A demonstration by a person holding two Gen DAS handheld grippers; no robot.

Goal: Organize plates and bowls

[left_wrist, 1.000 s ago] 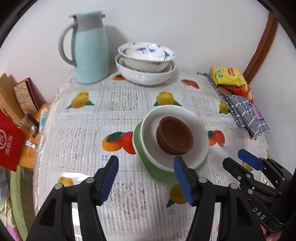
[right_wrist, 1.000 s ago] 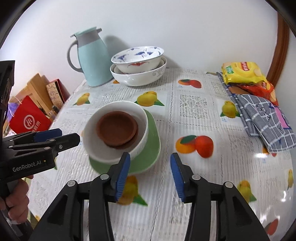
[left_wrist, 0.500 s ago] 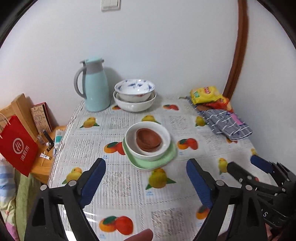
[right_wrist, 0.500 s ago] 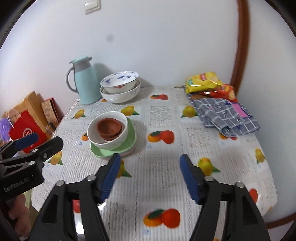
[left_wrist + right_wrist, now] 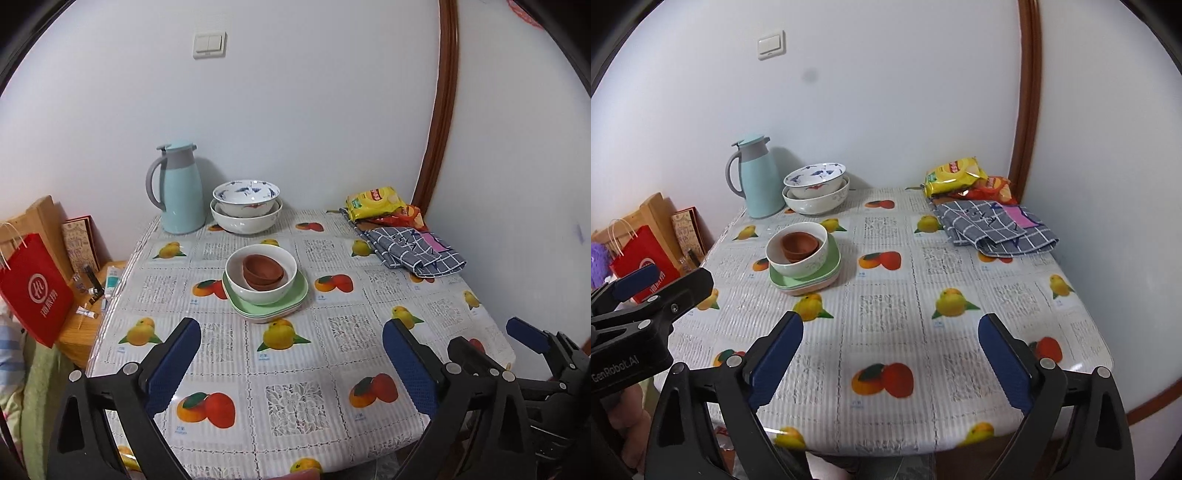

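Both tongs, left (image 5: 291, 362) and right (image 5: 891, 360), have just been spreading and stand wide with nothing between them. Their handles run off the lower edge. Only the right view shows a hand (image 5: 622, 413) beneath the left tool. Mid-worktop (image 5: 295, 398), brown bowls (image 5: 263, 270) nest in a white bowl (image 5: 261, 278) on green plates (image 5: 266, 301); two more bowls (image 5: 245, 208) sit stacked by the wall.

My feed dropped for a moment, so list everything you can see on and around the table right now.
Plates: stack, green, table centre.
Bowl: one, white, on plates.
Small bowls: two nested, brown, inside it.
Big bowls: two nested, white, blue-patterned on top, back.
Jug: one, pale blue, back left.
Snack bags: yellow, red, back right.
Cloth: grey checked, right.
Paper bag: red, left of table.
Left tongs: open, empty.
Right tongs: open, empty.
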